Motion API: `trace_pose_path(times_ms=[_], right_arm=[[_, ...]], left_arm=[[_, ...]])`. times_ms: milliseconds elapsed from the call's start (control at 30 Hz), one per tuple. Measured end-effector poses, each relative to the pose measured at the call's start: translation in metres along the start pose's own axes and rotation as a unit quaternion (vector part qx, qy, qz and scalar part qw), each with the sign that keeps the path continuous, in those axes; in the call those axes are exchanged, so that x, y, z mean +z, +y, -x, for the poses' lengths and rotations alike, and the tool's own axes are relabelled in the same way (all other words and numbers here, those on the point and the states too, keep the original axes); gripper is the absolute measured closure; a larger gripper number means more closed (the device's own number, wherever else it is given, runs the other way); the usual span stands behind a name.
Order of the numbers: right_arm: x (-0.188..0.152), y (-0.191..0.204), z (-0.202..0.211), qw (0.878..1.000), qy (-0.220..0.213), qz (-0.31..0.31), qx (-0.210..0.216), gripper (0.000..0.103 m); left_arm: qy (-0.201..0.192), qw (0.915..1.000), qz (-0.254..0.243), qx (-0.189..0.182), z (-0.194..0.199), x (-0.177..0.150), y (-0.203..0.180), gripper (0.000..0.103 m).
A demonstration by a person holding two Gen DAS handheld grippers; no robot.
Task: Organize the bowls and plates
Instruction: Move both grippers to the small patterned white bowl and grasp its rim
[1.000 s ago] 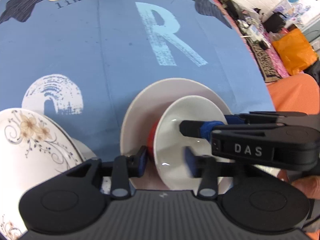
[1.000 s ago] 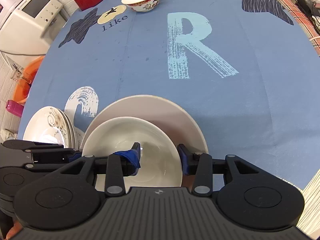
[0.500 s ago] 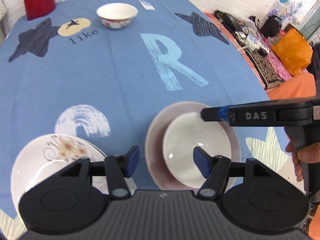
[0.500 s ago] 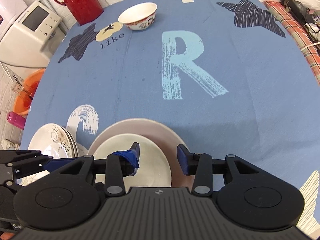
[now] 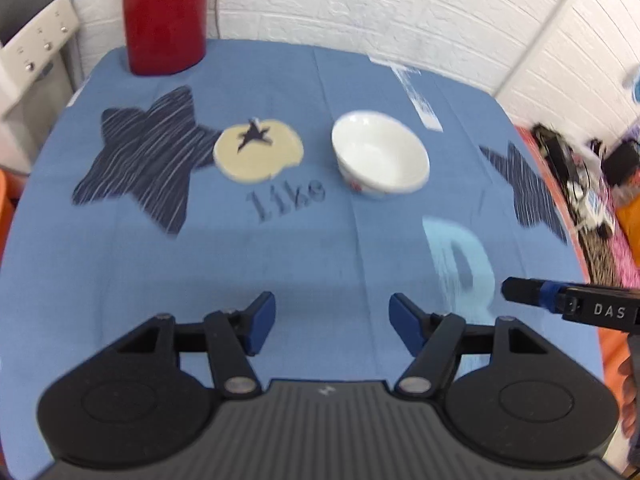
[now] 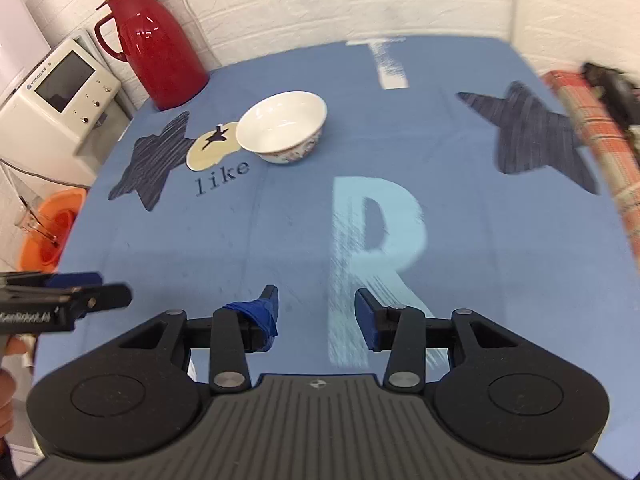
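Observation:
A white bowl [image 5: 380, 156] with a red floral pattern outside stands upright on the blue tablecloth [image 5: 280, 248], far ahead of both grippers; it also shows in the right wrist view [image 6: 282, 126]. My left gripper [image 5: 332, 328] is open and empty, above bare cloth. My right gripper [image 6: 316, 316] is open and empty above the printed letter R [image 6: 372, 248]. The right gripper's finger shows at the right edge of the left wrist view [image 5: 560, 300]. The left gripper's finger shows at the left of the right wrist view [image 6: 72, 300]. The plates and the other bowl are out of view.
A red thermos jug [image 6: 156, 44] stands at the table's far left corner, also in the left wrist view [image 5: 164, 12]. A white appliance [image 6: 52, 100] and an orange basin [image 6: 48, 228] sit off the table's left side. Clutter [image 5: 580, 192] lies beyond the right edge.
Both grippers lifted away from the white bowl on the plate and tilted up toward the far side of the table. The left gripper's jaws opened wider. Plates and near bowl left view.

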State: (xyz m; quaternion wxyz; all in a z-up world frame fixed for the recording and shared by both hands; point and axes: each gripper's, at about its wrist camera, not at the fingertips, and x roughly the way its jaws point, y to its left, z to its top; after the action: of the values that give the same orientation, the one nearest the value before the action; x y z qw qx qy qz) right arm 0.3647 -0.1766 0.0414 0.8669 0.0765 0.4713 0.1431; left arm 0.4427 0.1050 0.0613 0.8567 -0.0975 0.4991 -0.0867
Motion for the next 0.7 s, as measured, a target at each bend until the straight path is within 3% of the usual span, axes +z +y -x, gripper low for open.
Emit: trace_pose_path(times_ms=[133,333,500,700], right_arm=[[0.062,-0.011,-0.039,0.999,0.002,-0.05,0.016,0.076],[0.136,-0.005,-0.113,0.999,0.037,-0.024,-0.009,0.076],[0.16,-0.003,-0.159,0.998,0.062,-0.013,-0.012,0.075],[0.161,-0.004,-0.186,0.996,0.081,0.0,-0.023,0.075]], left_arm=[[-0.002,0.9999,-0.005,0.016,-0.045,0.058,-0.009,0.031],[0.044,0.9985,0.026,0.018,-0.121,0.106,-0.006,0.031],[0.057,0.9979,0.021,0.022,-0.156,0.117,-0.004,0.032],[0.057,0.9977,0.011,0.036,-0.168,0.115,0.0,0.034]])
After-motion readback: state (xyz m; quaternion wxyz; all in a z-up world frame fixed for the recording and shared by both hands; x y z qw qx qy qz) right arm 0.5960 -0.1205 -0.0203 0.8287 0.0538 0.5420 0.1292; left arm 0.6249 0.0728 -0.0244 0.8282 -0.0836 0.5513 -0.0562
